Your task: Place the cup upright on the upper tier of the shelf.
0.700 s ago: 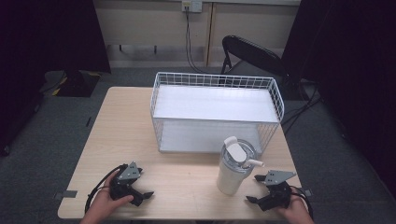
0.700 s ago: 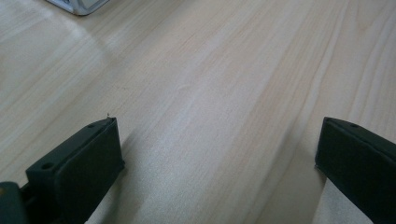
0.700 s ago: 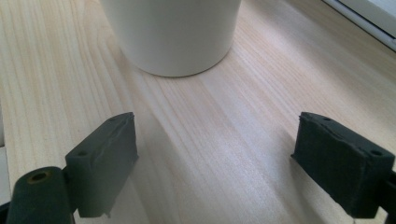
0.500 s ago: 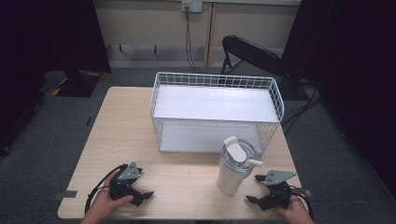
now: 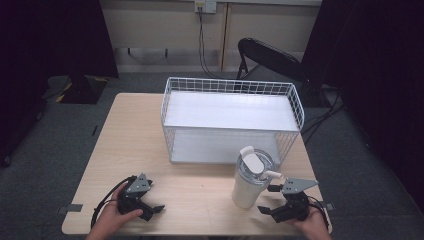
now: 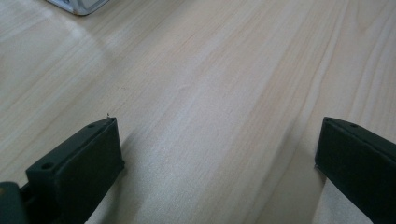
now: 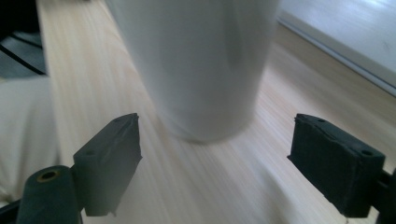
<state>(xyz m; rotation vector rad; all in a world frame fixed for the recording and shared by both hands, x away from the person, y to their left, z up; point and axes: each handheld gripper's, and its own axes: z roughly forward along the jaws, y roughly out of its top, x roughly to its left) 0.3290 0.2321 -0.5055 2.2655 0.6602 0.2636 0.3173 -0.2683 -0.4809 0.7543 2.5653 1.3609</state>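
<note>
Your right gripper (image 5: 266, 210) sits with its jaws spread wide just beside the upright white tumbler (image 5: 250, 178), not touching it, the tumbler stands just in front of the wire basket (image 5: 230, 120), and your left gripper (image 5: 154, 210), equally spread, rests well left of the tumbler.

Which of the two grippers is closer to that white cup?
Right. The right gripper sits just beside the white cup, jaws open toward it. The left gripper rests across the table, well to the cup's left.

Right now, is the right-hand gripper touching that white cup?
Apart. In the right gripper view, the right gripper has its jaws spread wide, and bare table shows between them and the white cup ahead.
</note>
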